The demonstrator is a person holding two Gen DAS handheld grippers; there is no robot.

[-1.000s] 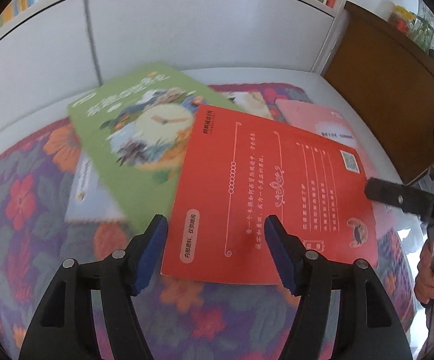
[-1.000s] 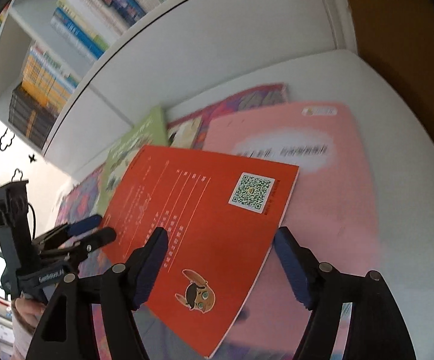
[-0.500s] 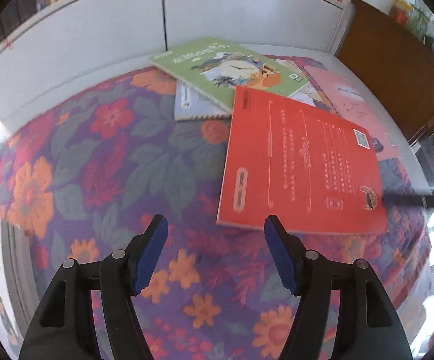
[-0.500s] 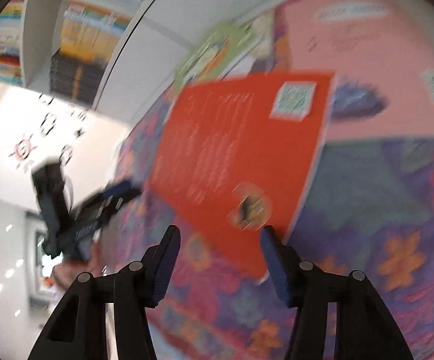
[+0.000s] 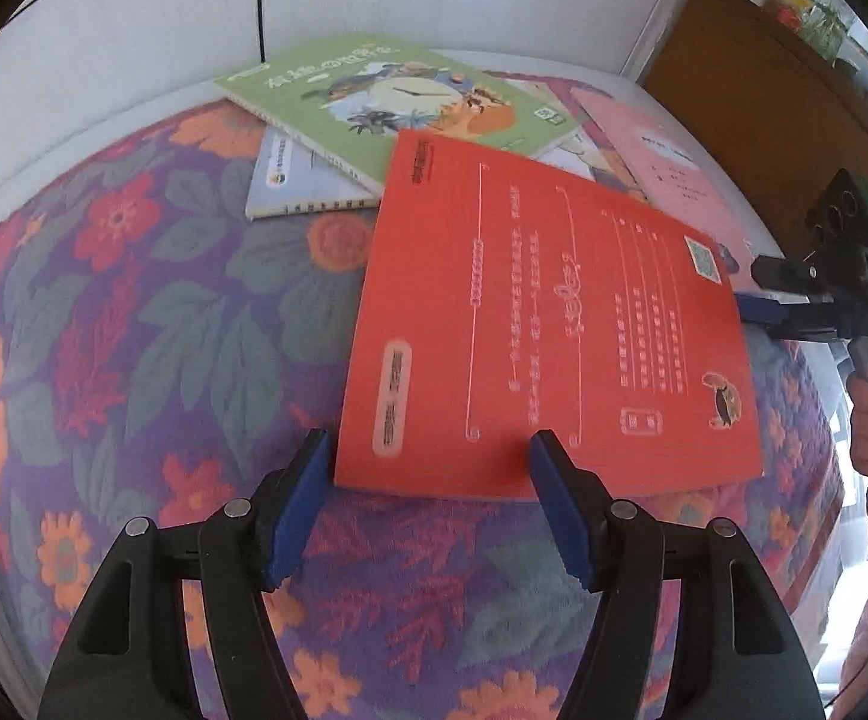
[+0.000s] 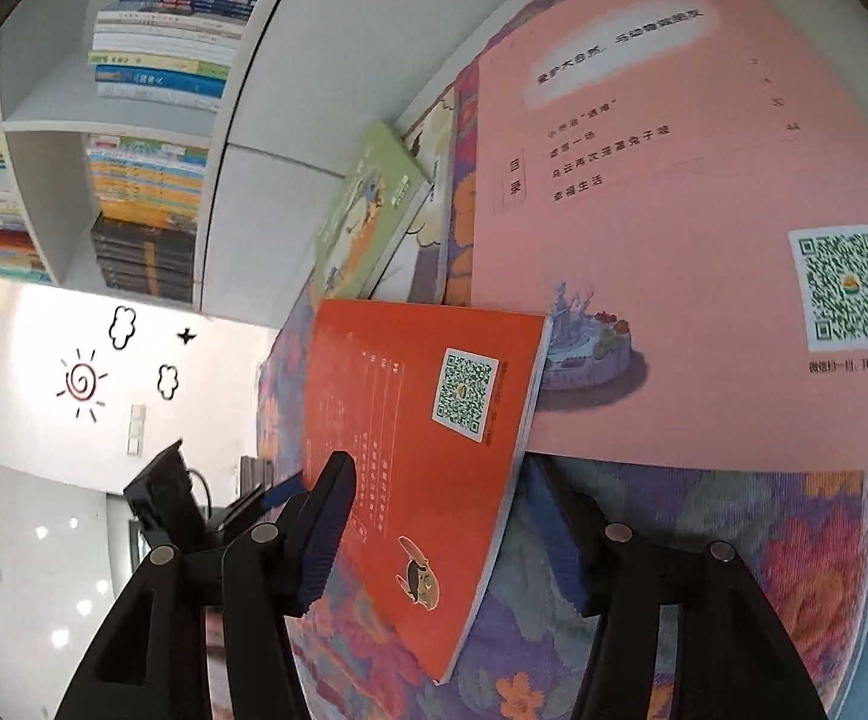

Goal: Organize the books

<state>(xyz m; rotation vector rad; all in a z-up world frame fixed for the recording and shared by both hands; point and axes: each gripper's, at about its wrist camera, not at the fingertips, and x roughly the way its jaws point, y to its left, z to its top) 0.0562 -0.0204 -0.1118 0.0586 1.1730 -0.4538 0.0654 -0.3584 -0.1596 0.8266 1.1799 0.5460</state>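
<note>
Red book (image 6: 416, 450) hid the right gripper's (image 6: 451, 546) far pad; green book (image 5: 398, 99) covered most of the grey booklet (image 5: 296, 180).

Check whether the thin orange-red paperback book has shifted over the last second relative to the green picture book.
Yes. The orange-red paperback book has slid off the green picture book toward the near edge of the flowered purple cloth; it now covers only the green book's near corner.

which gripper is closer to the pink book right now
Right. The right gripper straddles the red book's corner just below the pink book. The left gripper sits at the red book's opposite end, farther off.
</note>
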